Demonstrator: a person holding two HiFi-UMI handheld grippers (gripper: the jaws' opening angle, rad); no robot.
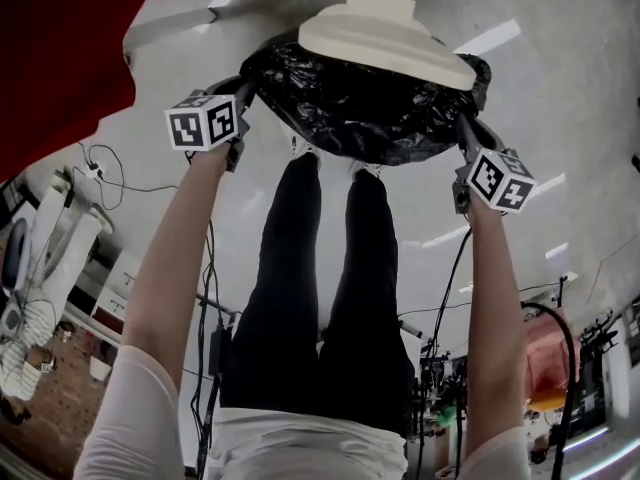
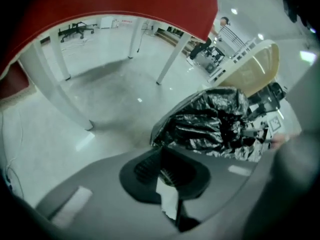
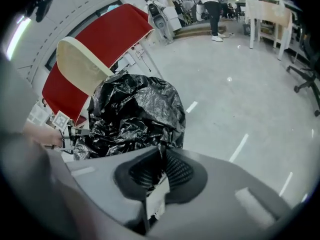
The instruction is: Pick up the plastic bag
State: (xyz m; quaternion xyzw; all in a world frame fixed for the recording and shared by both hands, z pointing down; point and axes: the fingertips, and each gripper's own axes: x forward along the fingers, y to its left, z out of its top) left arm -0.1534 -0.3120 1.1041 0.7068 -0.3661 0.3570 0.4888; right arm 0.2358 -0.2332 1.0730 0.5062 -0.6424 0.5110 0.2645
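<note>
A crinkled black plastic bag bulges out under a cream lid, between my two grippers. My left gripper is at the bag's left edge and my right gripper at its right edge. In the left gripper view the bag runs down to a thin edge that ends between the closed jaws of the left gripper. In the right gripper view the bag likewise tapers into the right gripper, whose ribbed pads pinch its edge.
A red-topped table on white legs stands close to the bag. My own legs are just behind the bag. Cables trail over the pale floor. A person and an office chair are far off.
</note>
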